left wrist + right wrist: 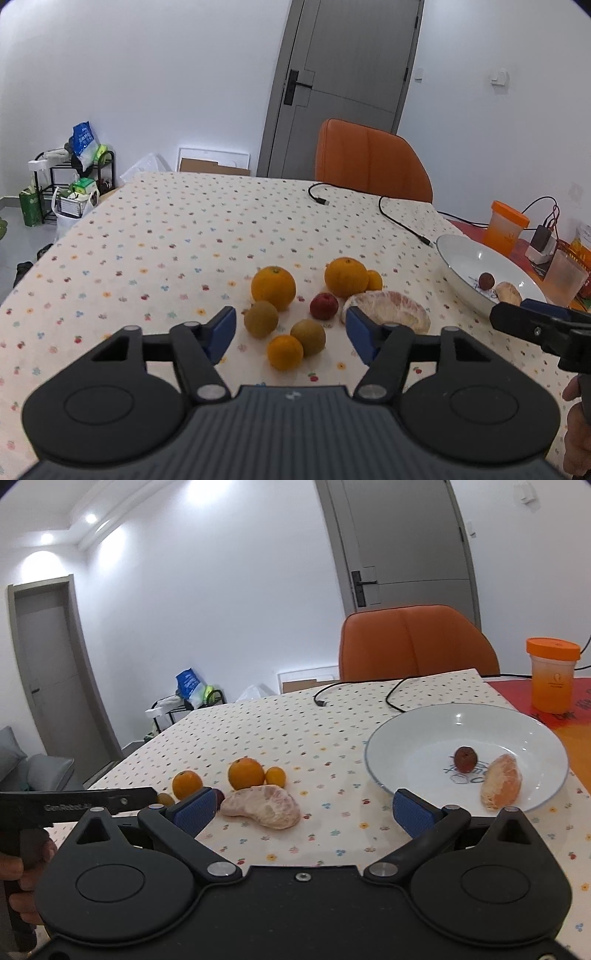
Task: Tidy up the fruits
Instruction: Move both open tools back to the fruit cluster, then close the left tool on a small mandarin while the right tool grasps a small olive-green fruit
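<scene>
Bright ceiling spotlights, soft shadows, sharp focus — fisheye-bent edges

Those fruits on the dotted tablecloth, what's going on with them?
A person holds two hand grippers and is sorting fruit into the white plate. It already holds a small red fruit and a peeled citrus piece. Oranges, kiwis and a big peeled segment wait on the cloth. The left gripper and right gripper both hover empty, fingers apart.

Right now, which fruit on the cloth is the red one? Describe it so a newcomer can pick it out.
Start at the white plate on the flowered tablecloth and look left to the loose fruit cluster. The small red fruit sits mid-cluster, beside the big peeled pomelo segment, in front of an orange. It is the only red, glossy piece there.
</scene>
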Tool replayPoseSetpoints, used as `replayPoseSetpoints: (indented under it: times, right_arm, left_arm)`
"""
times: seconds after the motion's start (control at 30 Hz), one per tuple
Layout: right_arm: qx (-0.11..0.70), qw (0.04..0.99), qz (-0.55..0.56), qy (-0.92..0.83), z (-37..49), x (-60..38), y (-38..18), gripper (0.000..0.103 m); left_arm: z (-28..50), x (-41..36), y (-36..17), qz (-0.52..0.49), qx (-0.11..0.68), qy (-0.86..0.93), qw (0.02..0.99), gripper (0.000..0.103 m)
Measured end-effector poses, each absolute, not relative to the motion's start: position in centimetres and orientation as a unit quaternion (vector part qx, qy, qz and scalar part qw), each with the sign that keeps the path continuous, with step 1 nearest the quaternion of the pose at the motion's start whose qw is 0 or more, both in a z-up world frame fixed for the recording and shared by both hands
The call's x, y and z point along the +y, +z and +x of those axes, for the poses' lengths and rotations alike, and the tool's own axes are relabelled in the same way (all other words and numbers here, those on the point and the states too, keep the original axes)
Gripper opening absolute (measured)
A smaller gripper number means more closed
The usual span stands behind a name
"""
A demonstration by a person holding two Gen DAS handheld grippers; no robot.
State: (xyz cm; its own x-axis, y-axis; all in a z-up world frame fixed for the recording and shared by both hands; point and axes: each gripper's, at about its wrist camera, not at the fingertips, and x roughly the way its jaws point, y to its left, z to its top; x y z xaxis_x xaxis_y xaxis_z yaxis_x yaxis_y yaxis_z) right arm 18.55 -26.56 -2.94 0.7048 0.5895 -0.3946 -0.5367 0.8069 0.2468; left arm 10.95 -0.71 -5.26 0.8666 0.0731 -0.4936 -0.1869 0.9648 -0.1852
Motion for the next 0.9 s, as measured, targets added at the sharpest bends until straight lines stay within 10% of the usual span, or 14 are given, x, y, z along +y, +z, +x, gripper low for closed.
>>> replayPoseSetpoints:
  times: [0.3, 0.43, 0.9]
  right_arm:
    - [0.249, 0.910, 0.038, 0.329, 18.8, -24.2, -3.2, 0.092]
    - [0.260, 0.901, 0.031, 0.346, 18.9, -22.9, -3.4, 0.085]
    - [0.282, 0.877, -0.007, 0.388, 18.7, -17.1, -3.8, 0.073]
  left_arm:
    - [11.9, 0.0, -7.5, -0.128, 0.284, 0.061, 0.948, 0.048]
    - [11.8, 0.3, -7.7, -0.136, 0.284, 0.050, 0.948, 0.022]
    - [9.6, 3.1, -6.8, -0.153, 0.261, 0.080, 0.950, 0.022]
